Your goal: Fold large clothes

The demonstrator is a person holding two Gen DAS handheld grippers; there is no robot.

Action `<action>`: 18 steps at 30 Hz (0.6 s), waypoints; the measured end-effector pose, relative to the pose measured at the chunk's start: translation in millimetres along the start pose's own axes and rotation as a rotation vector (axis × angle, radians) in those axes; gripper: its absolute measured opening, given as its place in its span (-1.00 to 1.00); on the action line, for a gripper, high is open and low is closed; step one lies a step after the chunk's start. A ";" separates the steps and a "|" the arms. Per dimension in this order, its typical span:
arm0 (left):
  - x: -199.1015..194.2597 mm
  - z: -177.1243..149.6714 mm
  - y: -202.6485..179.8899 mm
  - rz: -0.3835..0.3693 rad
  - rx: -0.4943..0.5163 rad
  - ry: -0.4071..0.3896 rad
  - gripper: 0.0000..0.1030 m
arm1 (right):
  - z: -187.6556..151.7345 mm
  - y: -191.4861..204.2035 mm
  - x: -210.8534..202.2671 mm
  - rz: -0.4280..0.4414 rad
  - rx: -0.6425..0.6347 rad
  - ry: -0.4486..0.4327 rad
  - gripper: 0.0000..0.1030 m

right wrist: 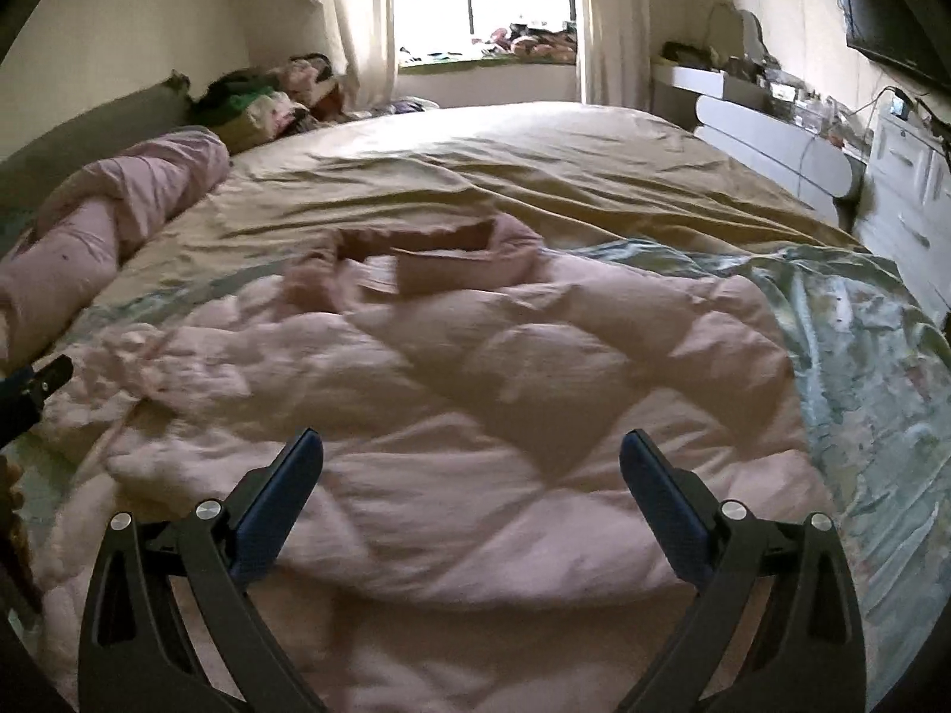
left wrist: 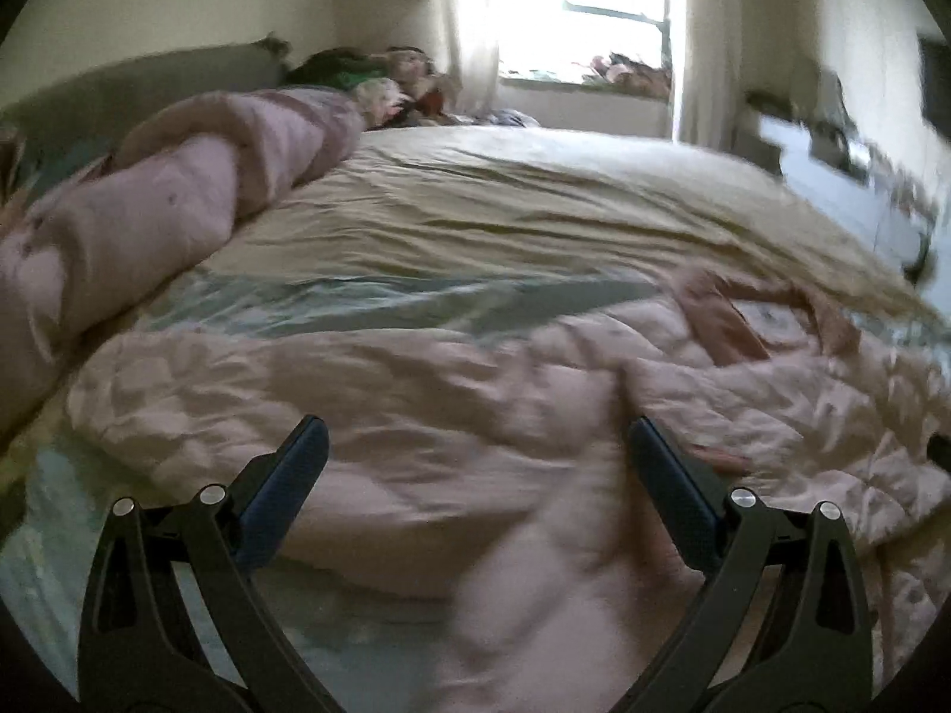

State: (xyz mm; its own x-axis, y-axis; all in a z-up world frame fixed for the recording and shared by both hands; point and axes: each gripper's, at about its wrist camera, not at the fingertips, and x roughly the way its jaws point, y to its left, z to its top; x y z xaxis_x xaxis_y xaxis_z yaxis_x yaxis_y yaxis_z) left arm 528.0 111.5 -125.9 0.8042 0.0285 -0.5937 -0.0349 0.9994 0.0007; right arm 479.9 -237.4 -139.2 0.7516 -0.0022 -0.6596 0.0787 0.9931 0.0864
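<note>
Both claws, left claw (left wrist: 475,445) and right claw (right wrist: 469,457), hang open above the pink quilted jacket (right wrist: 475,392) at lower frame, spread on the bed (right wrist: 535,166); folding appears unstarted, so grip an edge next.

Left wrist view is smeared around the pink quilted jacket (left wrist: 446,416), its hem runs off the bottom edge, collar (left wrist: 737,315) details unreadable.
</note>
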 end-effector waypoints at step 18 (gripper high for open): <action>-1.4 -28.4 228.9 0.260 -0.239 0.005 0.84 | -2.0 114.7 -28.4 0.126 -0.098 -0.065 0.92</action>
State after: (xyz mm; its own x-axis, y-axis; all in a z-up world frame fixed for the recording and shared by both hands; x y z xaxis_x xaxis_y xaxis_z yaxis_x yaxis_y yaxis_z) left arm 502.1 339.6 -147.8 0.7475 0.2810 -0.6019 -0.3766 0.9257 -0.0354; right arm 466.2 -123.2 -112.0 0.7924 0.1183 -0.5984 -0.0802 0.9927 0.0900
